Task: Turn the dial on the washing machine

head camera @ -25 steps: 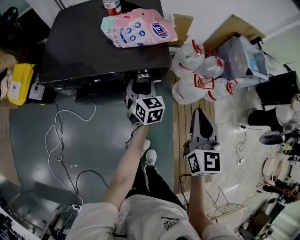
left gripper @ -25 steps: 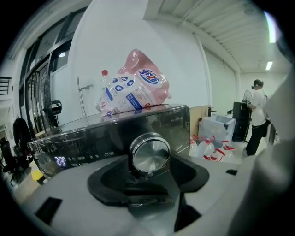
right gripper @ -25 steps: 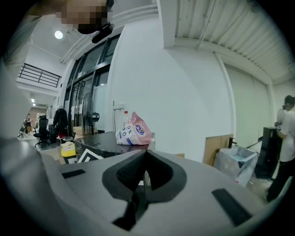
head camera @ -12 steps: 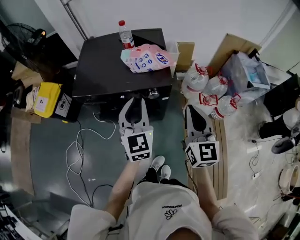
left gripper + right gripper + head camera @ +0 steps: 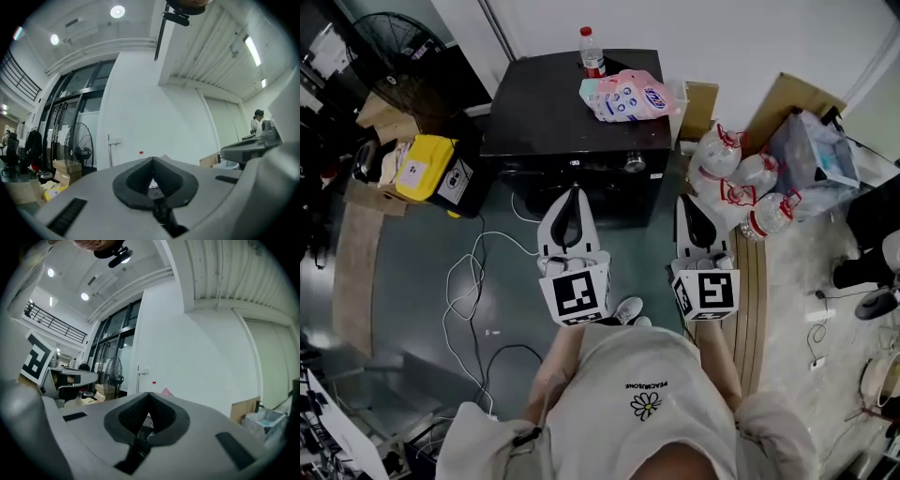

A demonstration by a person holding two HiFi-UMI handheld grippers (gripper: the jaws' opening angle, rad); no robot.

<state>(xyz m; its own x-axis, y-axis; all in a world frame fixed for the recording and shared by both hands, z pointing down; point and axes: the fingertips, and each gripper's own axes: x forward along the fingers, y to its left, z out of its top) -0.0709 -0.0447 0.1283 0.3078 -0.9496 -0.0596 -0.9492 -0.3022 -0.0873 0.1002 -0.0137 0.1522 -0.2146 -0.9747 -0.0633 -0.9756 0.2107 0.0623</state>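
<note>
Pressing its two jaws tight together with nothing caught between them, the left gripper (image 5: pixel 573 191) has just been closing and now points level toward the white wall; its own view shows only the sealed dark pads. The right gripper (image 5: pixel 689 200), just beside it, is pressed together and empty as well. Both hang in front of the black washing machine (image 5: pixel 546 112), apart from it and touching nothing. The dial (image 5: pixel 635 163), a small silver knob, sits on the machine's front edge toward the right, between the two gripper tips and beyond them. On the lid rest a pink packet (image 5: pixel 628 97) and a bottle (image 5: pixel 592 52); a fan (image 5: pixel 403 56) stands off to the left. By the look of it no turning is in hand: either the twist is finished or it has not begun. If it remains to be done, one claw must spread, come forward and down to the knob, pinch its rim squarely, then roll.
</note>
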